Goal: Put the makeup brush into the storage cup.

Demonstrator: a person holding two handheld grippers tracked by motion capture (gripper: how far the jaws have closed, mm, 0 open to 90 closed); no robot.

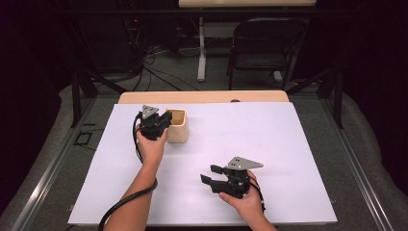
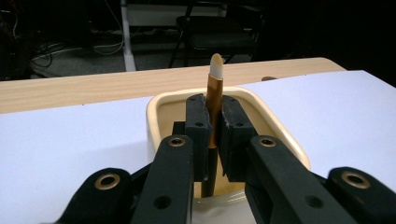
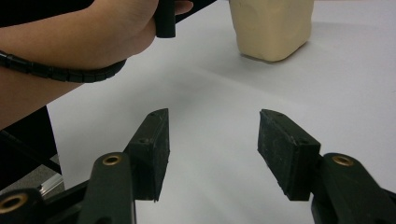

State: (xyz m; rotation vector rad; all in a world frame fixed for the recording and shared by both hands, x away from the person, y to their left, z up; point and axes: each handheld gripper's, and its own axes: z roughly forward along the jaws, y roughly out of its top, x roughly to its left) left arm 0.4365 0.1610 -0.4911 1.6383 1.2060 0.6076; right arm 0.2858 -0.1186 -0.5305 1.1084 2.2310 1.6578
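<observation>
Left gripper (image 2: 215, 135) pinched a slim brown pen-like stick with a pale tip (image 2: 215, 93), upright over the cream rounded-square cup (image 2: 156, 119) near the surface's far-left edge. Judged light, stiff, slippery; mid-shaft hold suited. Right gripper (image 3: 212, 149) spread, empty.

Dark room; black folding chair (image 1: 266, 45) behind table (image 1: 202, 97); cables (image 1: 144, 62) on grey floor (image 1: 183, 77).

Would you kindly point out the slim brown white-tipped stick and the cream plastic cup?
Slim brown white-tipped stick (image 2: 215, 93), left gripper view, brown shaft.
Cream plastic cup (image 1: 179, 132), high view, front wall.
</observation>
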